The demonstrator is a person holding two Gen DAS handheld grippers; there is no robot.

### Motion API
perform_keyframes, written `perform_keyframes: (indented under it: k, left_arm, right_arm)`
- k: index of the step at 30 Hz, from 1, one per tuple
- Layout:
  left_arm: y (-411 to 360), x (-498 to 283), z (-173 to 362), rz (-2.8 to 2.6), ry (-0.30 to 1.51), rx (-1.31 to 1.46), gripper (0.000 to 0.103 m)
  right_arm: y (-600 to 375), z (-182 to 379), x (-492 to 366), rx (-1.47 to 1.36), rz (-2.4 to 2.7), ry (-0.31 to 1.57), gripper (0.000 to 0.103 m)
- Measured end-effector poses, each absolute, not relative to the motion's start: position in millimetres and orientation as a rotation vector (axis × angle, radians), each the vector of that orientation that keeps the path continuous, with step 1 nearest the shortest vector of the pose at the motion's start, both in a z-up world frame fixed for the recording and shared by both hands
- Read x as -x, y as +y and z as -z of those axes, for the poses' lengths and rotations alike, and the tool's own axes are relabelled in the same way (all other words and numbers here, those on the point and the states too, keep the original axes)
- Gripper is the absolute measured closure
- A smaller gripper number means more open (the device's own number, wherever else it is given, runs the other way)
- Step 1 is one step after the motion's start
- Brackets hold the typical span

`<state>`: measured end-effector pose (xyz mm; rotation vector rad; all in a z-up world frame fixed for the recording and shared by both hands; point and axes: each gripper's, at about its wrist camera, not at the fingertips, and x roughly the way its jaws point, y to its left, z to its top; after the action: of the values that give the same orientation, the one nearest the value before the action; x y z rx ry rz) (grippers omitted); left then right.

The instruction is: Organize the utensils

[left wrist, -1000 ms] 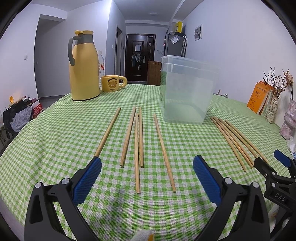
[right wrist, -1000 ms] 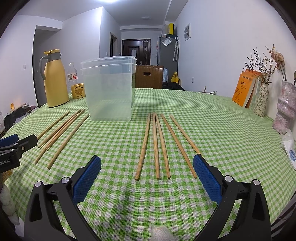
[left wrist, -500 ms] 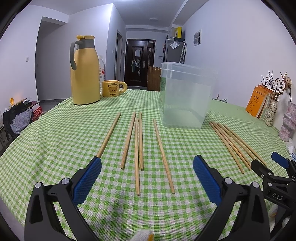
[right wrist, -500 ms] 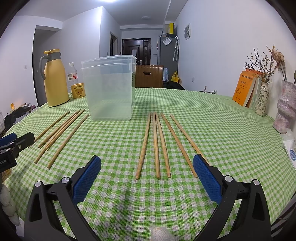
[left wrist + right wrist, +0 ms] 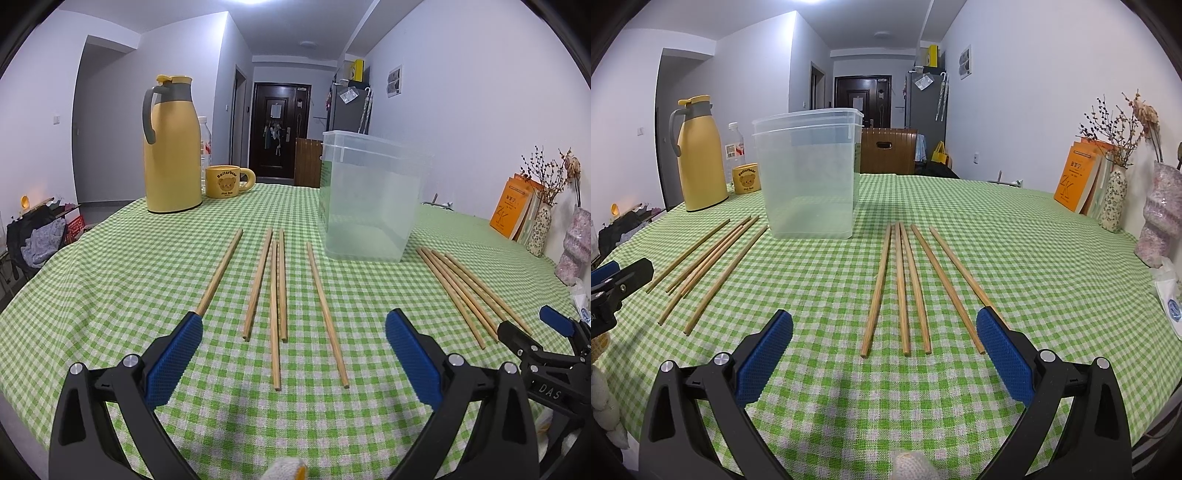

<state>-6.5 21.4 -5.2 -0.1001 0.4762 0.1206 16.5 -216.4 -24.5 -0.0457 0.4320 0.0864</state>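
Green-checked tablecloth (image 5: 110, 280) | chopsticks (image 5: 275, 295) in two loose groups flanking clear bin (image 5: 809, 177) mid-table | left gripper (image 5: 293, 354), right gripper (image 5: 884, 354) both spread, empty | advice: straddle one stick's near end, pinch squarely.

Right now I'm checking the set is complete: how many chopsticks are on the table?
10. Five lie left of the clear container, as a left group; five lie to its right, as a right group. None is inside it.

Open tablecloth (image 5: 820, 295) beside clear container (image 5: 809, 177)
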Motion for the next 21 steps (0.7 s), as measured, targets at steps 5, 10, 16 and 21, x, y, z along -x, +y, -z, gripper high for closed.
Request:
perform_keyframes:
  k: [5, 10, 16, 21]
  left_arm:
    - [20.8, 6.9, 3.6, -0.108, 0.489, 0.105, 0.007]
    - [26.9, 8.5, -3.2, -0.075, 0.493, 0.148, 0.007]
    - [32.5, 8.0, -19.2, -0.047, 0.474, 0.169, 0.007]
    - [38.6, 0.2, -34.4, -0.05, 0.449, 0.153, 0.007]
  right_arm:
    - [-217.5, 23.2, -17.0, 0.042, -0.104, 0.443, 0.007]
    - [-216.8, 13.2, -15.1, 0.031, -0.137, 0.448, 0.007]
    - [-209.7, -12.9, -13.2, 0.05, -0.155, 0.394, 0.007]
    - [-205.8, -30.0, -24.4, 0.049, -0.166, 0.354, 0.007]
